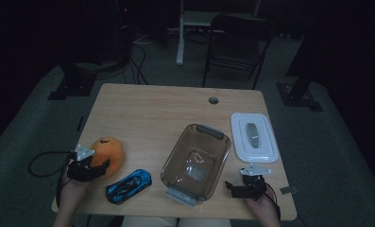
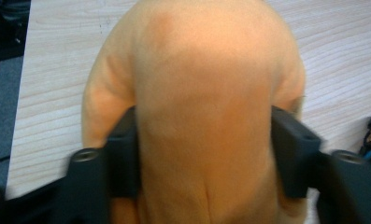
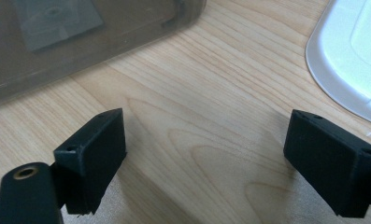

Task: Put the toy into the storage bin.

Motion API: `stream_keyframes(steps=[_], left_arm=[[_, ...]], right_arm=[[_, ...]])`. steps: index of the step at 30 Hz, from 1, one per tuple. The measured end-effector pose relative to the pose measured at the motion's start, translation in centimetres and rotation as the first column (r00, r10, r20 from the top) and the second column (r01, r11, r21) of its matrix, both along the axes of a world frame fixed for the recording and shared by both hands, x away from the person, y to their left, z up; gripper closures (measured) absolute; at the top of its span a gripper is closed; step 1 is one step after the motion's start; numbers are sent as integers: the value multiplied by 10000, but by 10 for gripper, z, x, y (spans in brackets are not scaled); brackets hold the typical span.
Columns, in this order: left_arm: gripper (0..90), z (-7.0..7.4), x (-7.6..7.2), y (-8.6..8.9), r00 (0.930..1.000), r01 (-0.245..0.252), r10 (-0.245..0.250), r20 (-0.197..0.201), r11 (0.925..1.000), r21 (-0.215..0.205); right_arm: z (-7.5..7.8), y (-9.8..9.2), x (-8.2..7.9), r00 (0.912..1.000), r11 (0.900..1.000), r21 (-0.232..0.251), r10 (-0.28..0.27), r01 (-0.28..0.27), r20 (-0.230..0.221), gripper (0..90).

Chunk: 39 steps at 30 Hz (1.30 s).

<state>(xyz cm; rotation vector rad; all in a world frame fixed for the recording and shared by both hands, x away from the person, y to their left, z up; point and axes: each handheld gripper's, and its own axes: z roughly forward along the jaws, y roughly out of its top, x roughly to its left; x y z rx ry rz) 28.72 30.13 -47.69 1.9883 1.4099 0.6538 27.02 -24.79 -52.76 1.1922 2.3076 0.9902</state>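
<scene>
Orange plush toy (image 1: pixel 107 150) is sitting at the near left of the desk (image 1: pixel 157 109), w/ the left gripper (image 1: pixel 98 166) clamping it – jaws are pressing into both its sides. Just right of it, a blue toy car (image 1: pixel 128 186) is lying near the front edge. Right gripper (image 1: pixel 233 187) is hovering near right, jaws standing wide apart over bare wood, btw the clear tub (image 1: pixel 196 162) and the white lid (image 1: pixel 254 136).

Left gripper (image 1: pixel 98 166) clamped on orange plush toy (image 1: pixel 107 151) at table's (image 1: pixel 147 109) near-left corner. Blue toy car (image 1: pixel 128 186) just right of it. Clear container (image 1: pixel 196 162) centre-right, white lid (image 1: pixel 254 137) beyond. Right gripper (image 1: pixel 231 187) near container's front corner, jaws apart, holding nothing.
</scene>
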Motion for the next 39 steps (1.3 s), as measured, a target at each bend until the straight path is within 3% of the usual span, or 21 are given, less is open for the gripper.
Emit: stream_keyframes(steps=[4,7,11,16,21,24,25,27,29,30,36,39], left_arm=[[558,4,-4,0,9987,125,-128,490,9999,64],[589,6,-4,0,9967,431,-445,682,9988,224],[588,7,-4,0,9927,678,-714,972,9969,394],[602,10,-2,-1,9897,1118,-1129,879,9936,176],[603,18,0,-5,9806,1654,-1661,1039,9861,152],[612,29,2,-12,9624,2450,-2445,1185,9695,99],[612,29,2,-12,9624,2450,-2445,1185,9695,99],[612,36,3,-18,9469,2930,-2928,1326,9559,186],[611,39,5,-22,9392,3117,-3125,1420,9498,288],[611,39,5,-22,9392,3117,-3125,1420,9498,288],[611,49,13,-30,9201,3632,-3618,1497,9315,190],[611,53,16,-35,9156,3742,-3742,1473,9269,287]], right_arm=[[0,0,0,10000,10000,8,-26,26,-11,125],[0,0,0,10000,10000,6,-25,25,-7,125],[0,0,0,10000,10000,8,-26,26,-8,126],[0,0,0,10000,10000,6,-26,26,-7,125],[0,0,0,10000,10000,8,-27,27,-9,126],[0,0,0,10000,10000,7,-28,28,-7,125],[0,0,0,10000,10000,8,-28,28,-8,125],[0,0,0,10000,10000,7,-29,29,-8,126],[0,0,0,10000,10000,13,-42,42,4,127],[0,0,0,10000,10000,13,-42,42,4,127],[0,0,0,10000,10000,13,-59,59,3,128],[0,0,0,10000,10000,1,-56,56,-9,127]])
